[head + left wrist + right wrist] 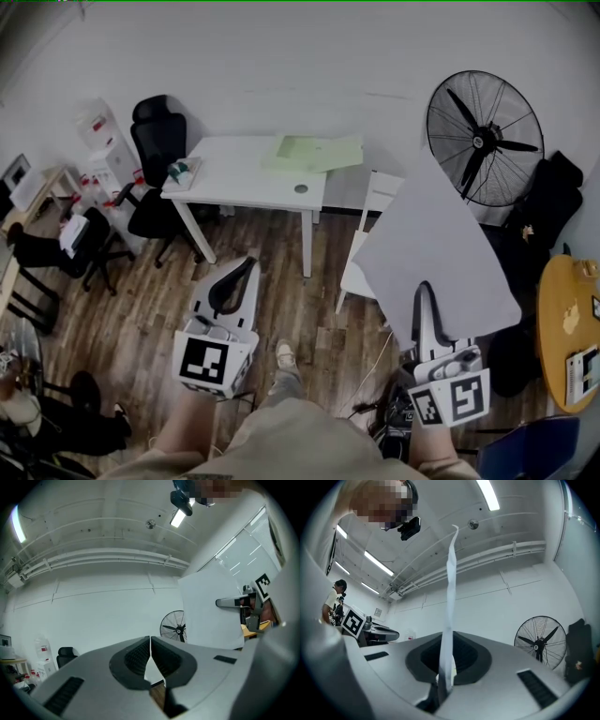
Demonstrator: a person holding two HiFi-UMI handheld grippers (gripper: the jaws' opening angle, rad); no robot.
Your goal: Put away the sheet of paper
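Observation:
My right gripper [424, 292] holds a large white sheet of paper [436, 248] upright in the air, jaws shut on its lower edge. In the right gripper view the sheet [450, 597] shows edge-on, rising from between the closed jaws [447, 645]. At lower left my left gripper [249, 263] is raised over the floor, shut with nothing in it. Its jaw tips touch in the left gripper view [150, 641], where the sheet [208, 613] and the right gripper [230, 603] appear off to the right, apart from it.
A white desk [239, 183] stands ahead with green sheets [314, 153] and a small item on it. Left of it is a black office chair [157, 141]; a white chair [373, 202] and a big floor fan [483, 139] stand right. A yellow round table [561, 323] lies far right.

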